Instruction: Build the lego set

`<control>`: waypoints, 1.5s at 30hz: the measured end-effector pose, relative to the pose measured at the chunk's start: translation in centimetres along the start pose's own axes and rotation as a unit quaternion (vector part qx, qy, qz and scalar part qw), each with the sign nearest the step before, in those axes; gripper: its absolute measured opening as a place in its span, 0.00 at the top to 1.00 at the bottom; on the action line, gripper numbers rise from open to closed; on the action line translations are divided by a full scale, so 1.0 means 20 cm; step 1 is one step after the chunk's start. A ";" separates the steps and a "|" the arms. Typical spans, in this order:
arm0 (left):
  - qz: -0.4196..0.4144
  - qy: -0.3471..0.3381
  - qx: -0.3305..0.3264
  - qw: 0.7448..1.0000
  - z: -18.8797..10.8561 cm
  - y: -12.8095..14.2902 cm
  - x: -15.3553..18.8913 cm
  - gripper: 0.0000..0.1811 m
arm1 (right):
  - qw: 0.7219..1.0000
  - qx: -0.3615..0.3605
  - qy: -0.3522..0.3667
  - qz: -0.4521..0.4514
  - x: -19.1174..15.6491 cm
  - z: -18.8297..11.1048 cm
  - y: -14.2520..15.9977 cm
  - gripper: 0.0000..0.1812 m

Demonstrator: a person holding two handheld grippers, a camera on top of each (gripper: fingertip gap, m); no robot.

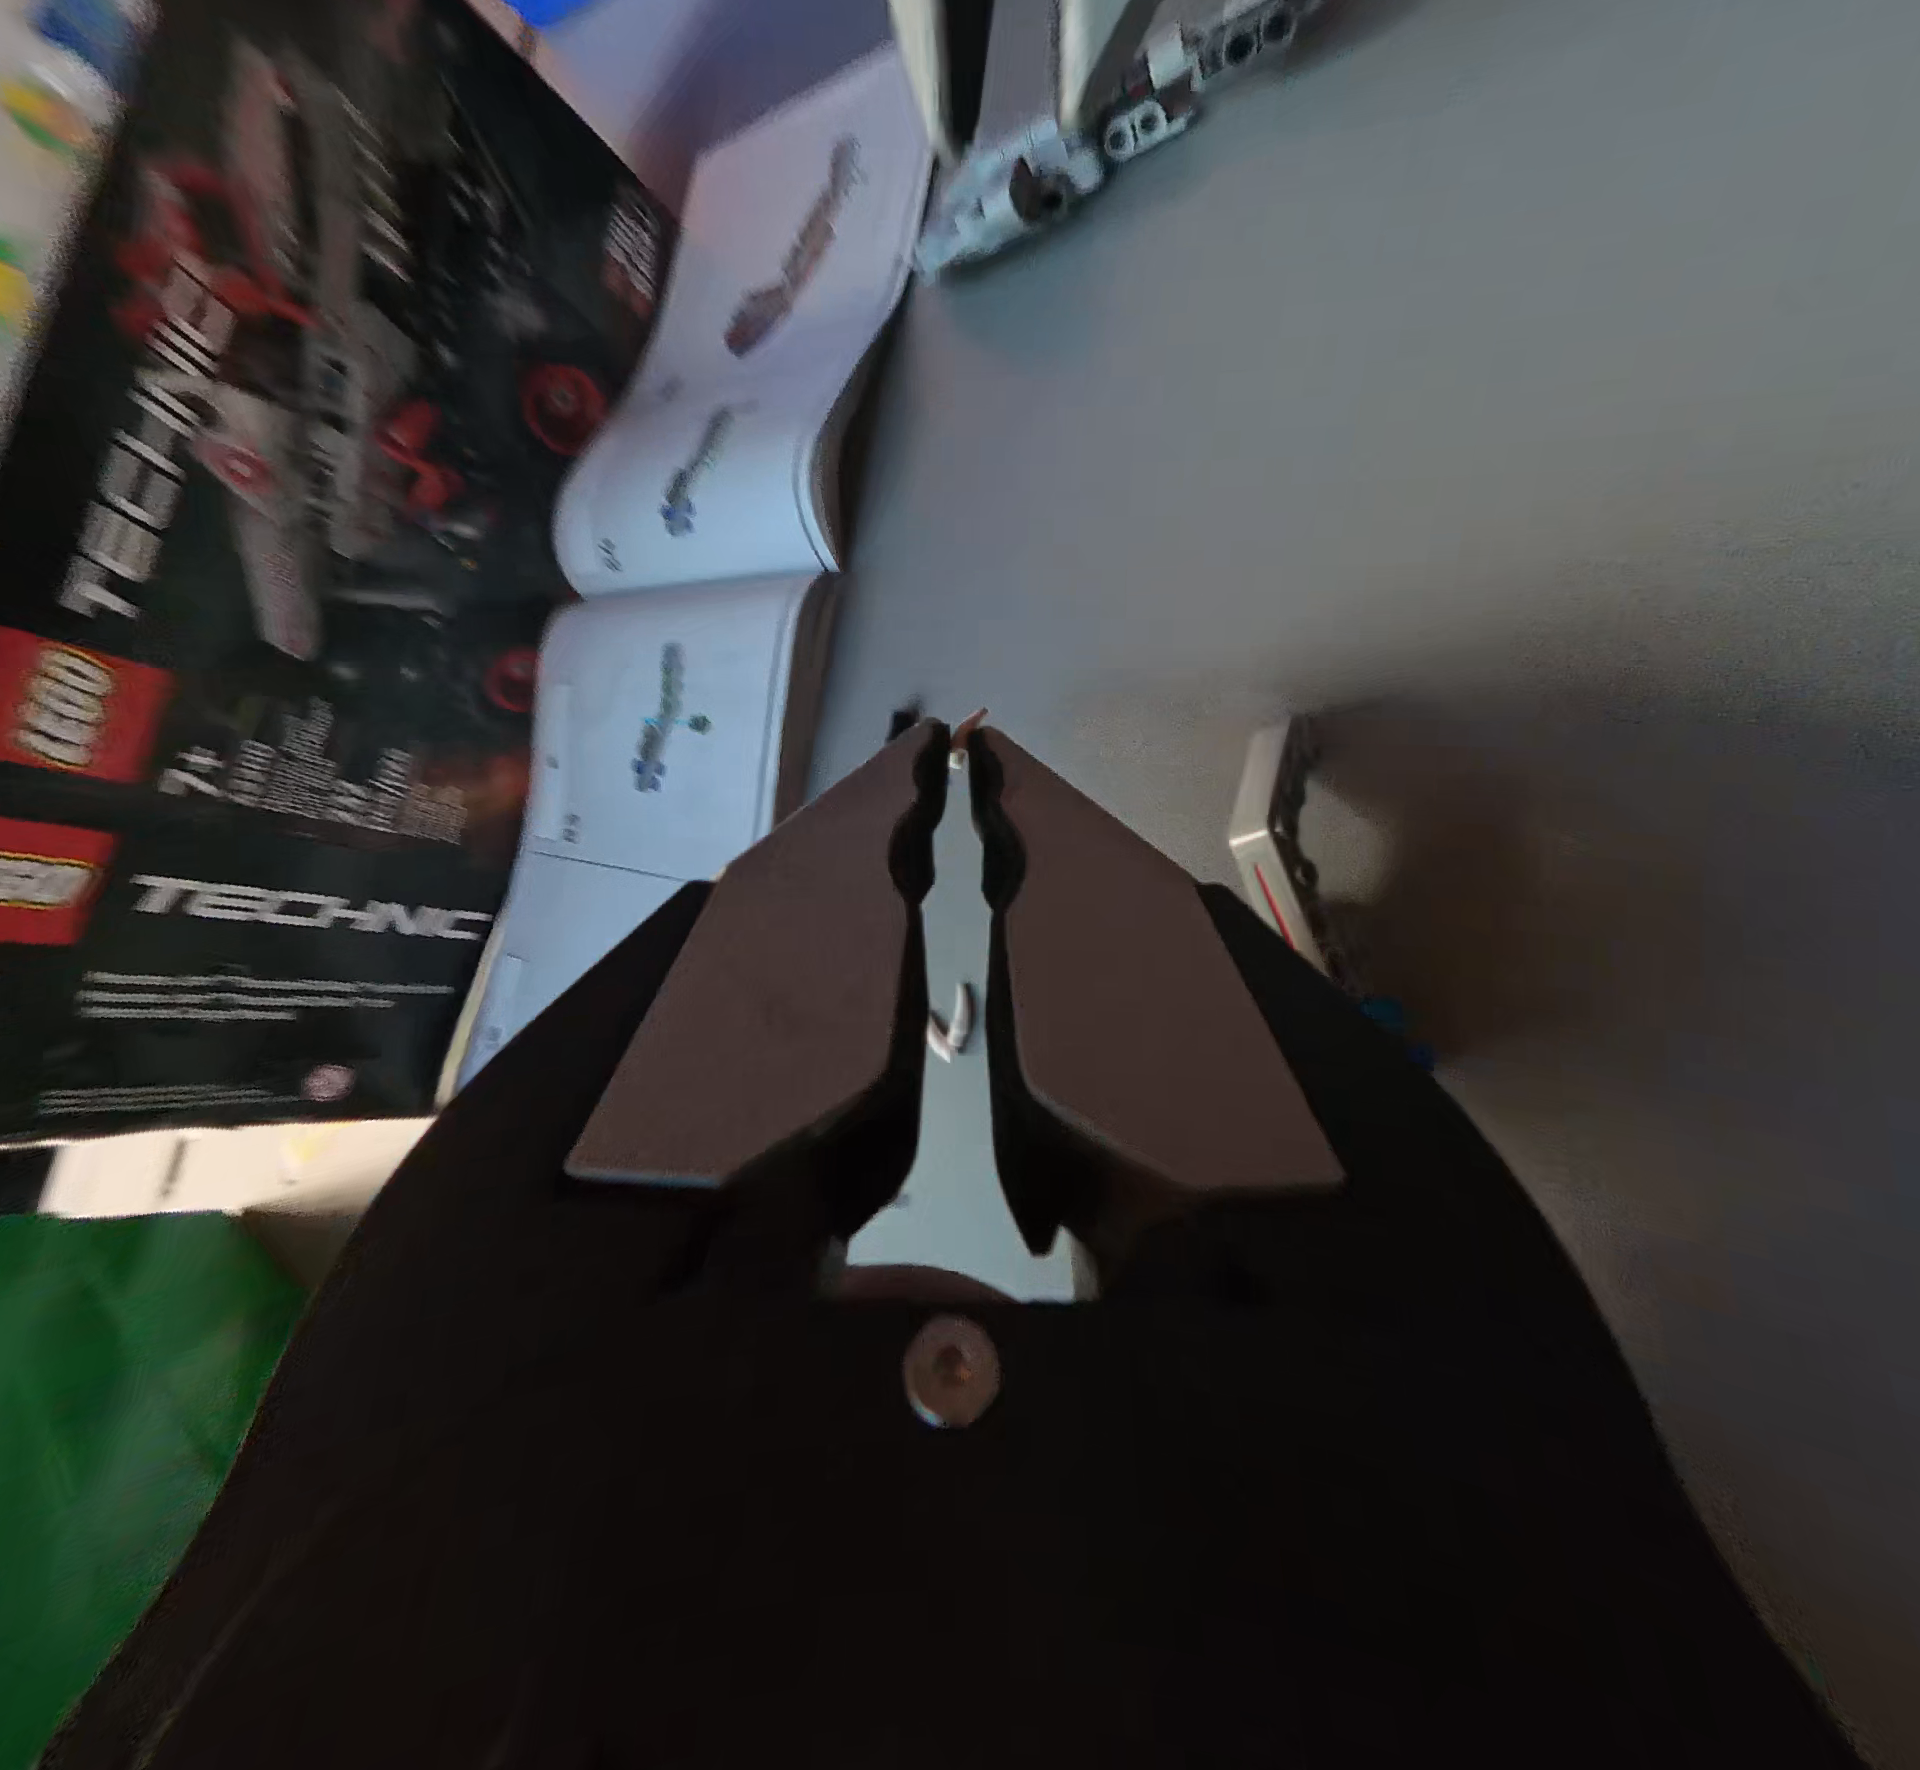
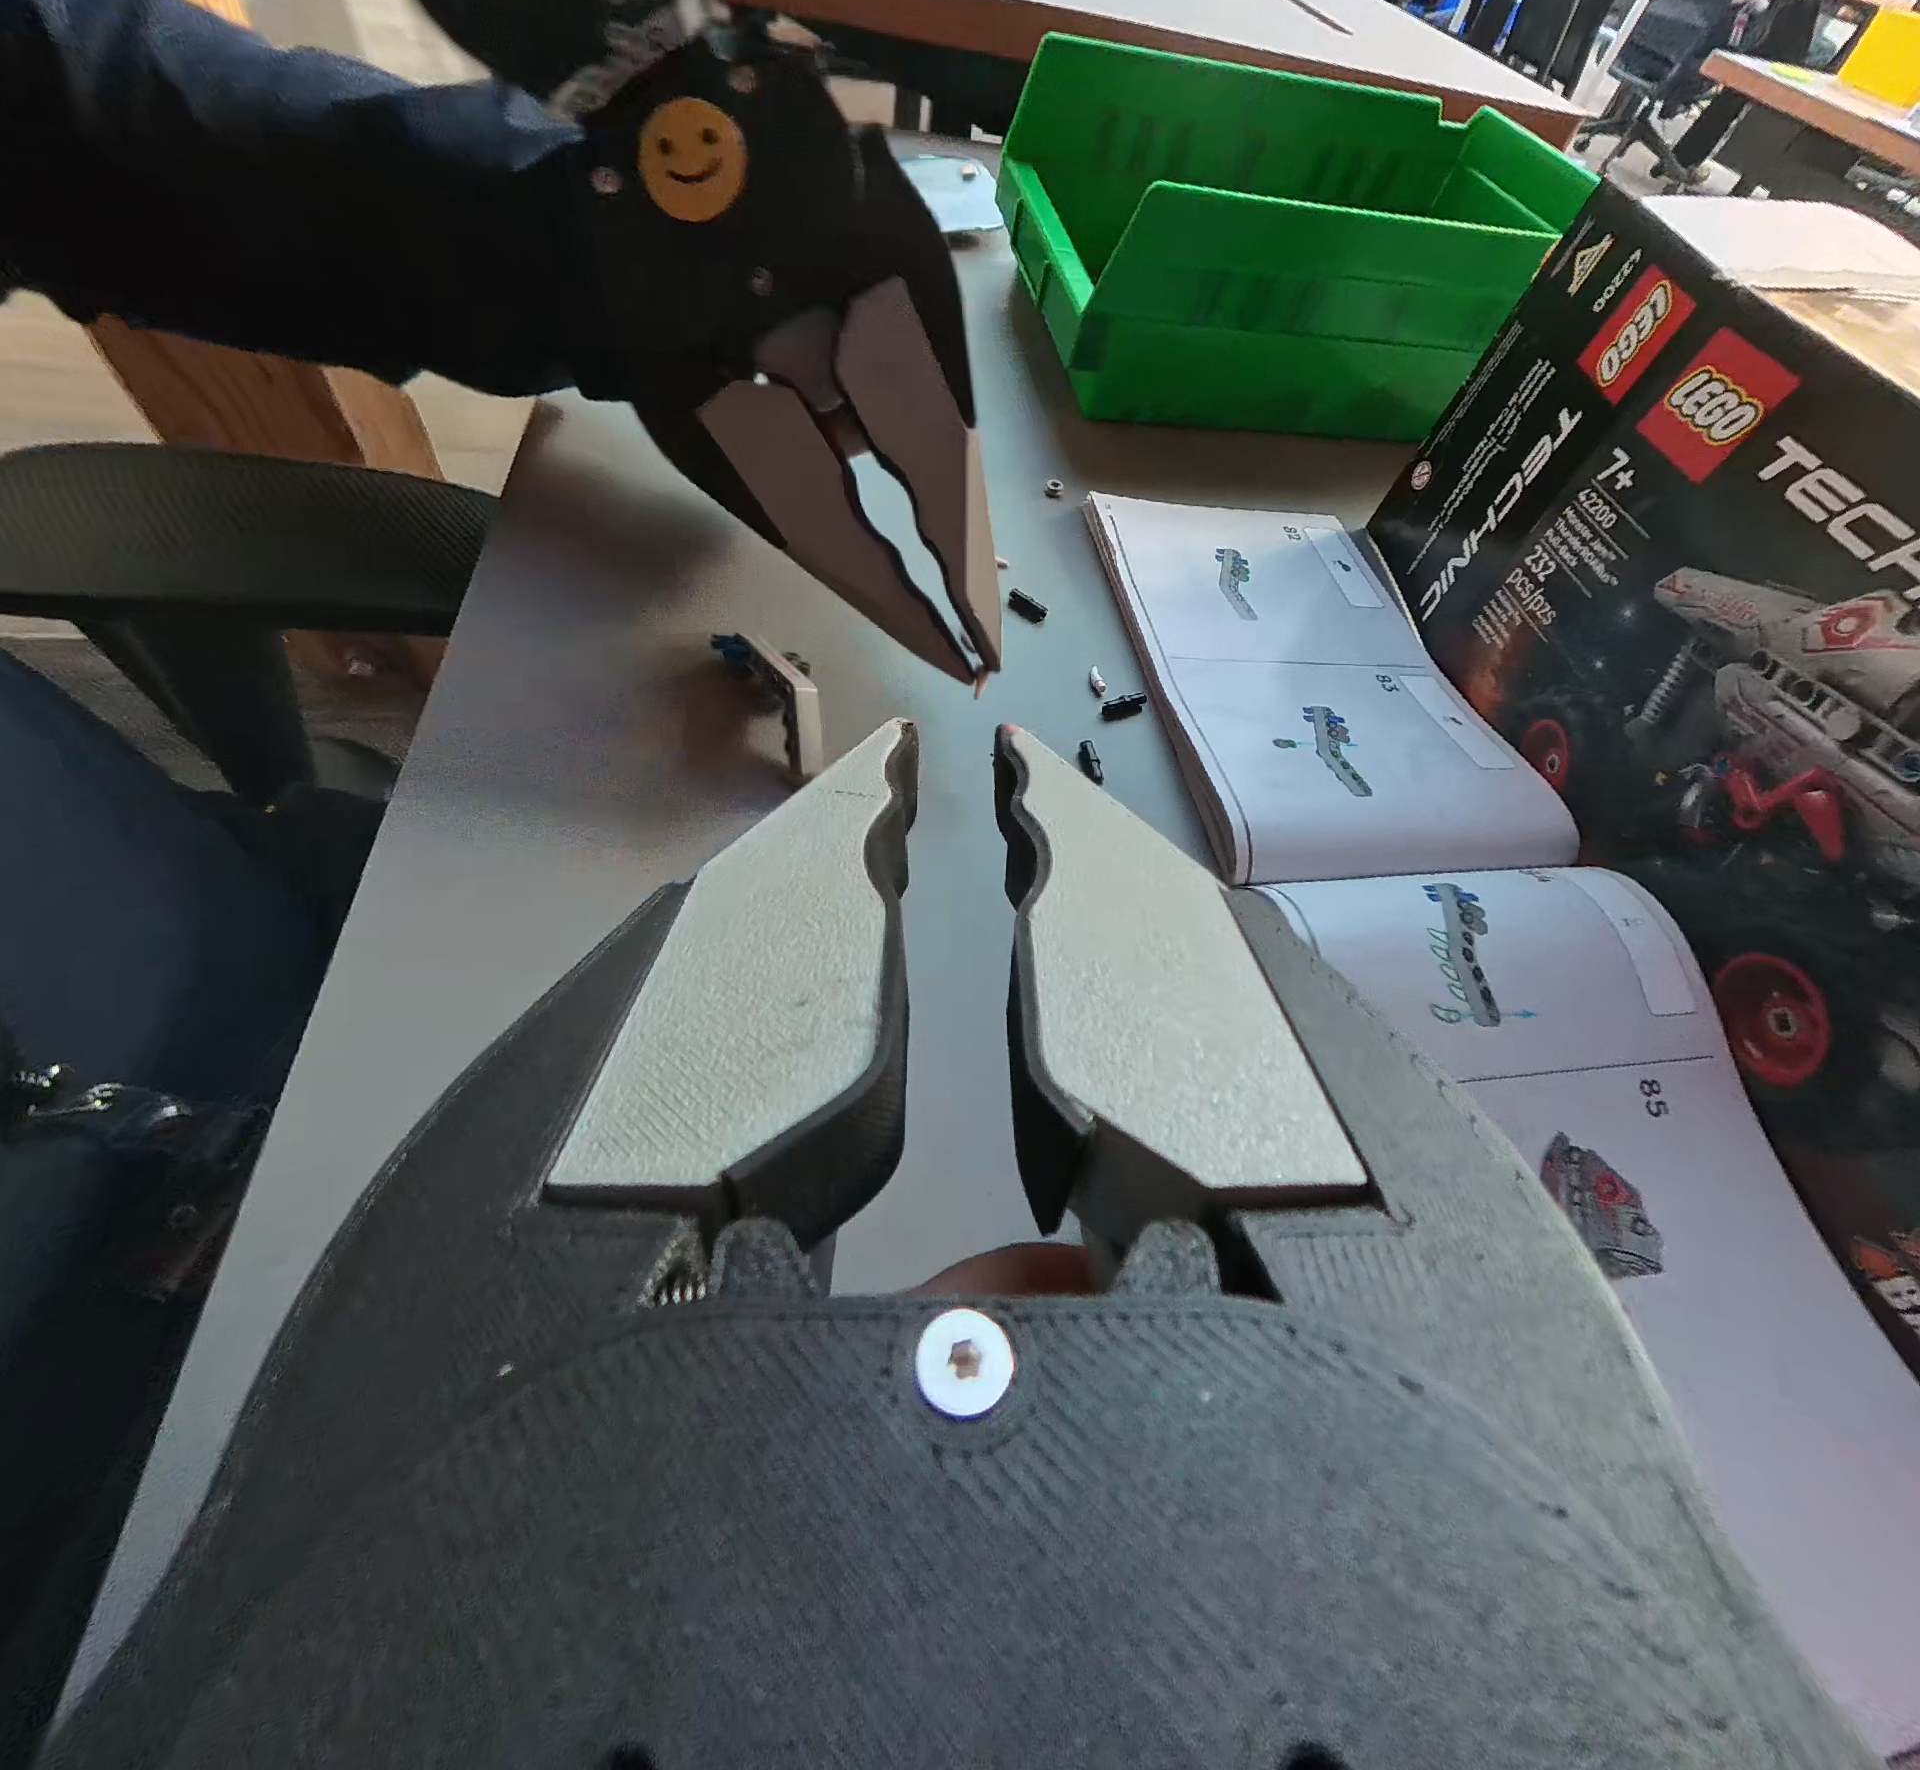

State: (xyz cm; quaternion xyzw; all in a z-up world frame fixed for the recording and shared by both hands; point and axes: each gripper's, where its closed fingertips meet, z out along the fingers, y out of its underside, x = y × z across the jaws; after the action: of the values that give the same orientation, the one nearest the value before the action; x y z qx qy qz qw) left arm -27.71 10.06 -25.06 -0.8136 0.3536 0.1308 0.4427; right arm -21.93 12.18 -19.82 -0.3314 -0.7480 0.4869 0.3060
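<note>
My left gripper (image 1: 961, 733) is shut on a small tan pin (image 1: 975, 719) that sticks out of its tips. In the right wrist view it (image 2: 977, 669) hangs tip-down above the grey table (image 2: 582, 785), just beyond my right gripper (image 2: 958, 733). The right gripper's jaws stand a little apart with table showing between them. In the left wrist view a grey beam assembly (image 1: 1122, 125) with holes sits at the right gripper's light fingers (image 1: 971, 6). I cannot tell if they touch it. A white panel sub-assembly (image 2: 795, 697) with blue pins lies left of both grippers.
An open instruction booklet (image 2: 1309, 681) and the black set box (image 2: 1714, 577) lie to the right. A green bin (image 2: 1278, 266) stands behind. Loose black pins (image 2: 1124, 705) and a small white piece (image 2: 1098, 678) lie by the booklet. A chair armrest (image 2: 208, 525) is at the left edge. Spacing between my two grippers at the tips: around 9 cm. The right gripper is farther from the small white piece (image 2: 1098, 678), some 15 cm, than the left, some 7 cm.
</note>
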 end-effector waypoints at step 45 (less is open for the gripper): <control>0.018 0.012 0.093 0.995 -0.19 -0.29 0.13 1.00 | 0.996 0.009 -0.066 0.058 -0.19 0.19 -0.03 0.99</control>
State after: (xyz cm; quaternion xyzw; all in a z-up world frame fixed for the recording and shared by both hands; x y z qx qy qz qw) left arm -22.29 7.91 -20.61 -0.7638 0.3841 0.0956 0.5099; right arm -22.80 7.07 -21.01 -0.3386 -0.7415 0.5316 0.2301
